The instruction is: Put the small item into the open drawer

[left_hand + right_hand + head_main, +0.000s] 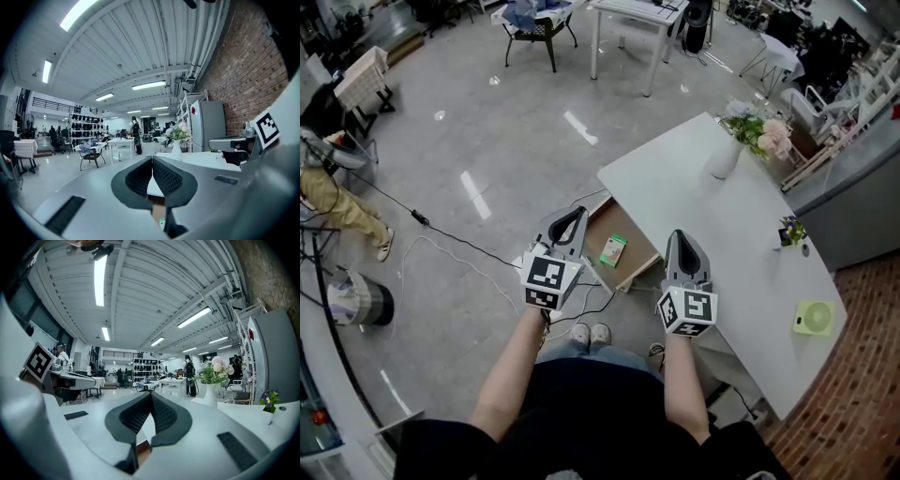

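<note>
Down in the open drawer (635, 269) lies the small item (613, 250), a flat green-and-white packet resting on the brown drawer floor, clear of both grippers. The drawer is pulled out from the near-left side of the white desk (703, 211), over the grey floor (487, 141).

Just left of the drawer, the left gripper (572, 220) is held above the floor. In the left gripper view its jaws (152, 161) are together, the ribbed pads meeting at the tips with nothing between them. The right gripper (680, 244) hangs just right of the drawer, over the desk's near edge. In the right gripper view its jaws (151, 397) are likewise pressed together and empty.

Farther along the desk stands a white vase (725, 159) with pale pink flowers (764, 133). A small potted plant (790, 231) sits near the far edge, and a light green object (814, 318) lies toward the right end. A dark cable (450, 239) trails across the floor on the left. The person's light shoes (589, 334) show below the drawer.
</note>
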The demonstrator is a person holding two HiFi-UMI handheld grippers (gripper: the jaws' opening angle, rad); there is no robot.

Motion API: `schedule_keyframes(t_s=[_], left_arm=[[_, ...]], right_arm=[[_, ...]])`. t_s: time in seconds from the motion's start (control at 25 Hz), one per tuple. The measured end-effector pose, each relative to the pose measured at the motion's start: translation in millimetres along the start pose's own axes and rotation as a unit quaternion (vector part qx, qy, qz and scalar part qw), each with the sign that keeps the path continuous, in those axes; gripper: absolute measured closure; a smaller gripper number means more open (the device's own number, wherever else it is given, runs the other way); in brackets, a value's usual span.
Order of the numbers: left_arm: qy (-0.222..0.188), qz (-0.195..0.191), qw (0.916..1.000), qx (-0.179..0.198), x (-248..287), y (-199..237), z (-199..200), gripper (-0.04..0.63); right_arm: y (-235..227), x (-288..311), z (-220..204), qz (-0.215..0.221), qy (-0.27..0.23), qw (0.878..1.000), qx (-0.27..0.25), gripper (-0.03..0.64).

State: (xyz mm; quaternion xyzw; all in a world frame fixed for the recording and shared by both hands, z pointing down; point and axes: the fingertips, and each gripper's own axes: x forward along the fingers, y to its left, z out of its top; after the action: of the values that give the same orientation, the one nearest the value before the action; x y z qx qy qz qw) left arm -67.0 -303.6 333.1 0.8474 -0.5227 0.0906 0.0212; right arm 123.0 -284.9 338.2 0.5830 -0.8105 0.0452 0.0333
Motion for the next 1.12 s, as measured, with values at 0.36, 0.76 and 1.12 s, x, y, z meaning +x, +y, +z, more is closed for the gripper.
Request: schedule_keyframes(t_s=[0.36, 0.76, 1.12], left_arm=[[-0.001, -0.002, 0.9999, -0.011, -1.1, -6.7, -5.9, 0.572], [0.004, -0.006, 0.9997, -0.024, -0.3, -6.3, -12.5, 0.572], [0.012, -0.009, 0.9995, -0.028, 4.0, -10.8, -18.8, 0.572]], right_arm=[[-6.7, -2.7, -6.0, -0.002, 0.005, 1.000, 0.009, 0.618], [-4.5, -4.6, -10.4, -0.006, 0.015, 1.000, 0.006, 0.617], [-8.9, -5.8, -18.5, -0.009, 0.026, 1.000, 0.008, 0.617]])
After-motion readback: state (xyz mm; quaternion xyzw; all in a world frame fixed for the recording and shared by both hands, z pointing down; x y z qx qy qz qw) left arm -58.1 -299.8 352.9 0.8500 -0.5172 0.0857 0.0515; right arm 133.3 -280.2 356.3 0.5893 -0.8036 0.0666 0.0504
